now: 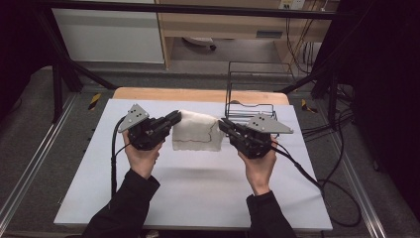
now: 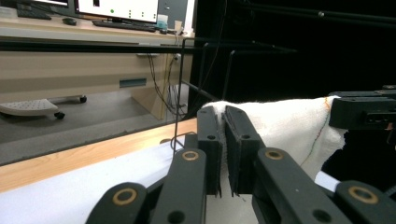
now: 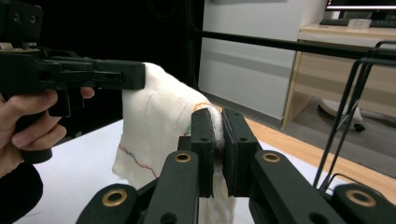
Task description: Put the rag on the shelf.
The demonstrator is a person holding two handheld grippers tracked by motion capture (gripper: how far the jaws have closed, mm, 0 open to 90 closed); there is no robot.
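Table [image 1: 198,94]: light wood top, visible along far edge. White sheet [image 1: 198,193] covers nearly the whole surface. Black wire rack [image 1: 247,106] stands at far right corner.

— What sort of place are we standing in?
— A lab, it's looking like: black frame rails [image 1: 193,8] are boxing in a white-topped table [image 1: 198,198], cables [image 1: 337,188] are trailing over grey carpet.
— And beyond?
— Monitors [image 2: 116,7] are glowing on a wooden desk [image 2: 70,60].
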